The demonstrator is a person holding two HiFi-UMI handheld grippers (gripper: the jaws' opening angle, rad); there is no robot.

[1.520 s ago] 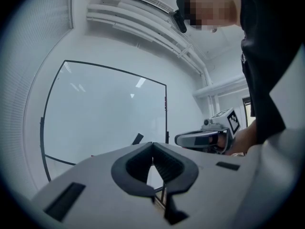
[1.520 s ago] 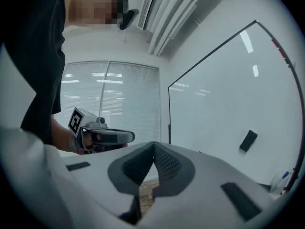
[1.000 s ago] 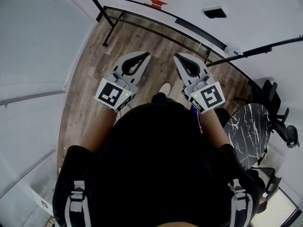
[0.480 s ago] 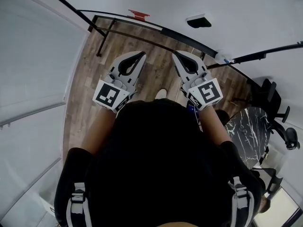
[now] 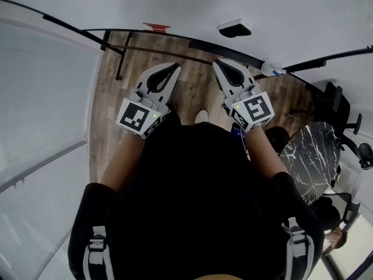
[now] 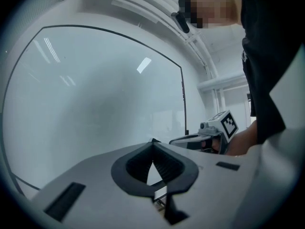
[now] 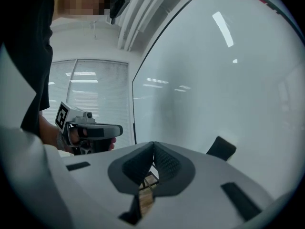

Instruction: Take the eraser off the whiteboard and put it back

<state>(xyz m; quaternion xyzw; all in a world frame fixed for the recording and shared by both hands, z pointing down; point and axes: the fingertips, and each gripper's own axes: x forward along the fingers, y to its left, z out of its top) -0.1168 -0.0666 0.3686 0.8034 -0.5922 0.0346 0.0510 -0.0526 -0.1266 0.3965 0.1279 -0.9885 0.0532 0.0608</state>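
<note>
Both left gripper point(image 5: 176, 67) and right gripper point(image 5: 216, 63), fingers together, face the whiteboard point(image 5: 175, 4).

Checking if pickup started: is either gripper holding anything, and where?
Nothing is held: left gripper and right gripper are shut, empty; the eraser is on the whiteboard.

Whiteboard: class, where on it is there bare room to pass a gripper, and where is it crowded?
The whiteboard is bare between the red item and the black eraser, and farther up the board past both. It is more crowded to the right of the eraser, where a white, blue-tipped item sits by the board's lower edge.
</note>
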